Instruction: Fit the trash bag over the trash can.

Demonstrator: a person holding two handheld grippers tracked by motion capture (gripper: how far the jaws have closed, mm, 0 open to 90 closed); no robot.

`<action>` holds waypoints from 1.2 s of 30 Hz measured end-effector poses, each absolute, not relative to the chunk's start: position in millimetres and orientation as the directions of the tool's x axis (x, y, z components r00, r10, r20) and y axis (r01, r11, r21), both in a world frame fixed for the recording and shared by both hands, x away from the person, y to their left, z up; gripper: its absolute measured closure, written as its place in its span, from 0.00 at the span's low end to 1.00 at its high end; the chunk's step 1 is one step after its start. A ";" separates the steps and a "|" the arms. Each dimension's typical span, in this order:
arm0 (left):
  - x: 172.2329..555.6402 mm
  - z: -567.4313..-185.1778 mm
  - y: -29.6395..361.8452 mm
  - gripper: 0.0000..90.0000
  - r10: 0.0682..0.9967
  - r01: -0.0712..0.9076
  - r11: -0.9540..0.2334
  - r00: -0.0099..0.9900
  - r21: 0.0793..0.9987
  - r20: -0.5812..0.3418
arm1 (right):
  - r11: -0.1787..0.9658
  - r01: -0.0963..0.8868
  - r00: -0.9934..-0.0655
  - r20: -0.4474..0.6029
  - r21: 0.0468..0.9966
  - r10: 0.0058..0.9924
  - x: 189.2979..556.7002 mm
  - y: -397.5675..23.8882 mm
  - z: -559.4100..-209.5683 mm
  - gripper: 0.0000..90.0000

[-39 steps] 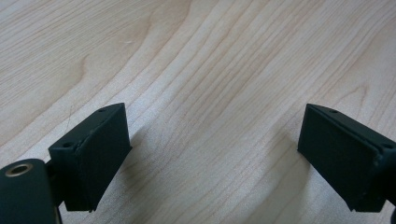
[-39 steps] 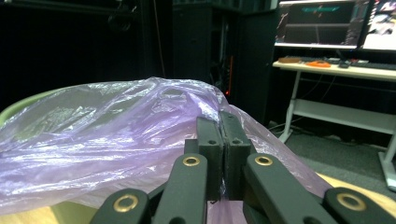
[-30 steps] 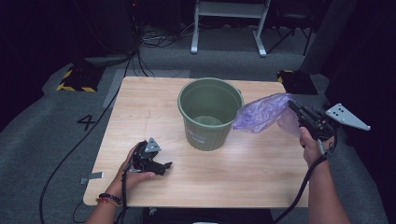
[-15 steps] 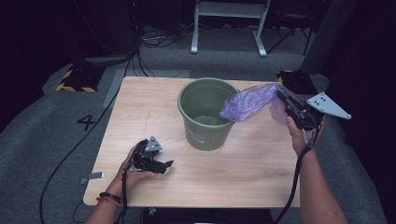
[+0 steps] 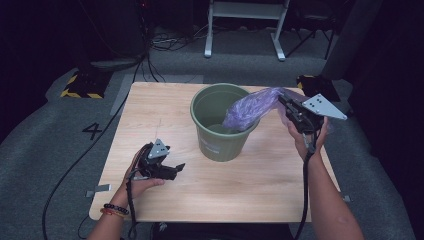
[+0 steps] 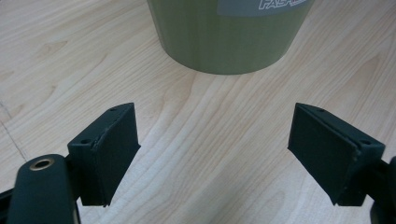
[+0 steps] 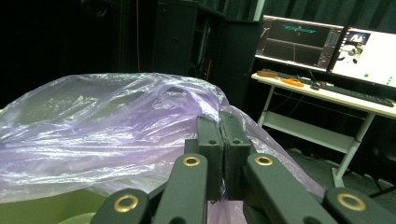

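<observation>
Bag [image 5: 250,109] has moved left since a second ago: it was beside the bin's right side, now its free end hangs over the rim into the bin [image 5: 220,145]. Right gripper [image 5: 286,102] fingers are clamped on the bag's edge, the hand held above the counter [image 5: 150,115] right of the bin. Left gripper [image 5: 176,169] is just over the counter front-left of the bin, fingers wide apart after closing slightly, nothing between them.
</observation>
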State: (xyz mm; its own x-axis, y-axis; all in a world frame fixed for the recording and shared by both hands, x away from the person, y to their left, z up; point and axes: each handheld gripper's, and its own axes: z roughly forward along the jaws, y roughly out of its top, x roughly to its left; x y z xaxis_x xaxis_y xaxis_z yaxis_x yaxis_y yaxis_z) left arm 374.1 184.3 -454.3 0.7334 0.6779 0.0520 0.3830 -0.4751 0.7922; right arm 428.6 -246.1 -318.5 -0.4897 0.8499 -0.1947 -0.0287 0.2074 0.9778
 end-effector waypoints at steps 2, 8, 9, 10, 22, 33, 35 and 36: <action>376.6 -454.3 183.9 0.18 0.675 0.384 -0.485 0.736 0.786 0.057 | 0.219 -0.027 -0.491 -0.204 0.975 0.847 429.7 -242.2 -319.8 0.99; 389.1 -455.6 188.2 0.18 0.699 0.408 -0.478 0.713 0.778 0.055 | 0.249 -0.022 -0.505 -0.226 0.968 0.833 433.1 -230.6 -323.9 0.99; 390.5 -454.4 189.1 0.18 0.703 0.398 -0.481 0.707 0.781 0.073 | 0.253 -0.020 -0.510 -0.228 0.967 0.829 433.7 -229.2 -324.6 0.99; 391.4 -452.5 190.0 0.19 0.710 0.386 -0.480 0.699 0.788 0.090 | 0.259 -0.019 -0.512 -0.232 0.966 0.827 434.2 -227.6 -325.3 0.99; 402.1 -393.9 196.3 0.20 0.718 0.318 -0.359 0.695 0.877 0.042 | 0.306 -0.006 -0.528 -0.263 0.952 0.808 438.2 -215.5 -330.0 0.99; 410.2 -349.5 172.6 0.20 0.704 0.242 -0.345 0.706 0.907 0.080 | 0.335 -0.004 -0.542 -0.283 0.942 0.791 437.9 -210.6 -331.6 0.99; 411.1 -342.8 165.7 0.20 0.692 0.222 -0.354 0.715 0.908 0.095 | 0.338 -0.005 -0.546 -0.286 0.941 0.787 437.8 -209.5 -332.6 0.99; 411.4 -338.8 161.0 0.20 0.686 0.212 -0.355 0.721 0.910 0.100 | 0.338 -0.003 -0.548 -0.284 0.941 0.787 437.7 -209.1 -332.8 0.99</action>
